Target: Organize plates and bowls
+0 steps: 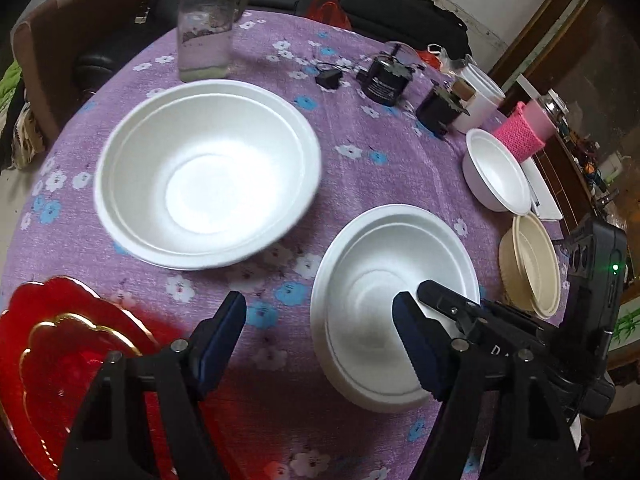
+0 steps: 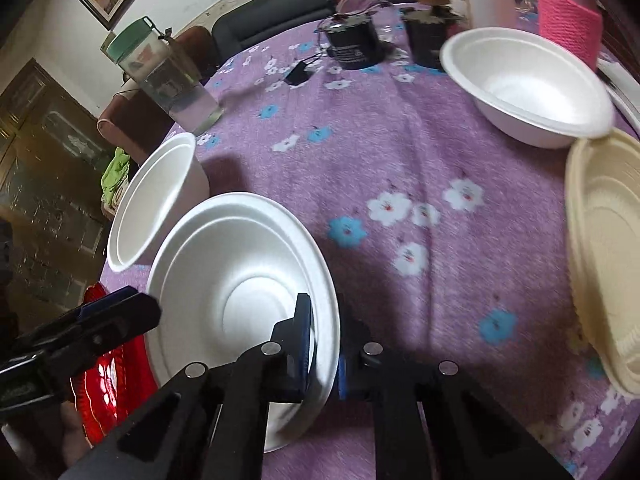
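Right now the right hand-held gripper (image 2: pixel 322 344) is clamped on the near rim of a white foam bowl w/ a stepped inner ring (image 2: pixel 240 280): one blue-padded finger sits inside the rim, the other outside. That bowl sits near the front edge of the bench, which is covered w/ a purple cloth printed w/ white and blue flowers (image 2: pixel 400 152).

In the left wrist view the left hand-held gripper (image 1: pixel 320 328) hangs w/ its fingers apart and nothing btwn them but cloth; the held bowl (image 1: pixel 380 280) lies just beside its right finger, apart from the left one. A larger white foam bowl (image 1: pixel 208 172) sits further back on the cloth, beyond the fingertips. A red scalloped glass plate w/ gold trim (image 1: pixel 60 352) lies by the left finger, at the bench's near-left edge.

A smaller white foam bowl (image 2: pixel 528 88) and a cream-coloured ribbed plastic bowl (image 2: pixel 608 248) sit to the right, close together. A clear glass jar w/ a green lid (image 2: pixel 168 80) stands at the back left.
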A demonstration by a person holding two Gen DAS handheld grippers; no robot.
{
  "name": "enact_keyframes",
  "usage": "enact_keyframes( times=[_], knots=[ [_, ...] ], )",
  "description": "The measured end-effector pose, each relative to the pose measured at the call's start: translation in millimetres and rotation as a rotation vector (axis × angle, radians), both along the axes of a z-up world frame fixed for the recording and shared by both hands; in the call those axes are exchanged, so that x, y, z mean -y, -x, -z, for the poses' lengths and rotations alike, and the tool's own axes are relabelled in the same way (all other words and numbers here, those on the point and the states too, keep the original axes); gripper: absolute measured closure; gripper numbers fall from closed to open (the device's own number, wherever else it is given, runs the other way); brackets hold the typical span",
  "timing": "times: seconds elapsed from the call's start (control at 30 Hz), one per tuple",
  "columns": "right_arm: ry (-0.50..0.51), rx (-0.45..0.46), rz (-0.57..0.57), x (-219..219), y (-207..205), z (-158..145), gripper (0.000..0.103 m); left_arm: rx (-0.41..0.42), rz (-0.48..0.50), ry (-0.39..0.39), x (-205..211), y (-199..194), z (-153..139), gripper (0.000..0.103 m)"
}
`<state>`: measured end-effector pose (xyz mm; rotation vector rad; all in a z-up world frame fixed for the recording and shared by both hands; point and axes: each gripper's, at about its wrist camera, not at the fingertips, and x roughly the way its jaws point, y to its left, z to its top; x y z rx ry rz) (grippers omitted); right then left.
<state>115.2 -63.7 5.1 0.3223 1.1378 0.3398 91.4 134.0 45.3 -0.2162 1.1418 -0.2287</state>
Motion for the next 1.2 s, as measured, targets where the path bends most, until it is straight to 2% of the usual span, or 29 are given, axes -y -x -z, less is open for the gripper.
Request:
enact_keyframes(
  times=[0.03, 0.1, 0.17, 0.2, 0.3, 0.37, 0.6, 0.9, 1.2],
  knots=[
    [-0.005, -0.006, 0.003, 5.8, 2.8, 0.1, 0.092, -0.003, 0.009, -0.002, 5.9, 0.6, 2.4, 0.028],
    [-0.015, -0.013, 0.01, 14.1, 5.9, -0.2, 0.092, -0.013, 0.031, -0.001, 18.2, -0.1, 8.0, 0.039],
    [-0.022, -0.018, 0.021, 21.0, 6.5, 0.5, 0.092, -0.049, 0.067, 0.009, 32.2, -3.1, 17.8, 0.071],
    [-0.025, -0.021, 0.024, 23.3, 5.8, 1.7, 0.09, -0.072, 0.077, 0.009, 38.8, -5.9, 24.1, 0.074],
    [-0.023, -0.024, 0.04, 28.7, 6.6, 4.1, 0.09, -0.072, 0.064, 0.001, 44.2, -10.2, 31.2, 0.082],
    [-0.031, -0.026, 0.045, 30.7, 8.4, 5.4, 0.089, -0.07, 0.055, 0.009, 43.6, -11.6, 33.6, 0.093],
    [-0.019, 0.008, 0.051, 29.5, 13.0, 1.3, 0.091, -0.009, 0.047, -0.019, 46.3, 0.9, 21.0, 0.093],
    [-0.025, 0.06, 0.04, 24.3, 31.7, -18.4, 0.09, 0.058, 0.026, -0.057, 40.7, 28.1, 1.3, 0.092],
    [-0.031, 0.11, -0.023, -5.2, 48.8, -41.3, 0.09, 0.12, -0.038, -0.055, 9.8, 62.1, -24.9, 0.092]
  ],
)
